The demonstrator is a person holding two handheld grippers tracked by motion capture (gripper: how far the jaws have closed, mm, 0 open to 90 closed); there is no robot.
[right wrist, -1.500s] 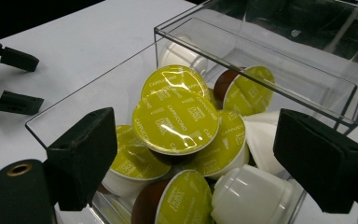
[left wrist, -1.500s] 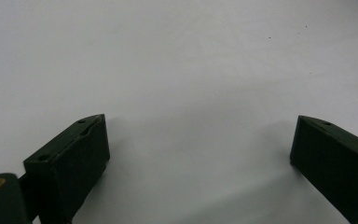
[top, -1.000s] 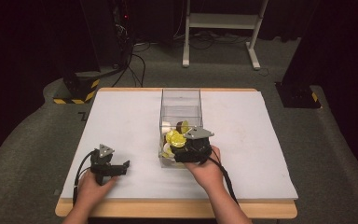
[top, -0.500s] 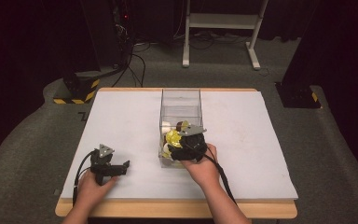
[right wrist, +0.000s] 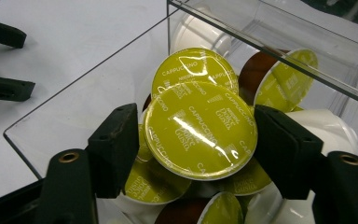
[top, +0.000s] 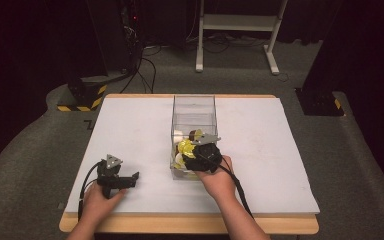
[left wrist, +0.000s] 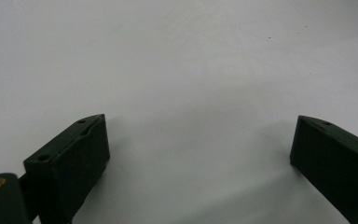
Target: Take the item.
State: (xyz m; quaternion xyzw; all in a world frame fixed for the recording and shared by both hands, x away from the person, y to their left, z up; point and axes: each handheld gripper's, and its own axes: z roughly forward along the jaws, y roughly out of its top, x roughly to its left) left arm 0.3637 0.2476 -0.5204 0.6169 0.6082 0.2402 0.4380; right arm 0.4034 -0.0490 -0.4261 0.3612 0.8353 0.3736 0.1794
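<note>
The left hand-held gripper lay low on the white worktop near its front left corner, exactly where it had been a second earlier, its jaws spread wide apart with nothing but bare white surface between them in the left gripper view. To its right, the clear plastic box stood at the middle of the worktop, unmoved, with a heap of coffee capsules at its near end. The right hand-held gripper had changed most: a second before it sat at the box's near edge, and since then it had pushed forward and tipped down into the pile, the person's right hand following it. In the right gripper view its jaws were clamped on the yellow-green foil lid of a cappuccino capsule, one jaw touching each side of the rim. That capsule lay on top of others with the same green lids, brown-bodied ones and white ones, all inside the transparent walls. The worktop had a pale wooden edge and stood on grey carpet. Behind it the room was dark, with a white metal frame at the back, cables trailing on the floor, and black-and-yellow striped bases at either side.
</note>
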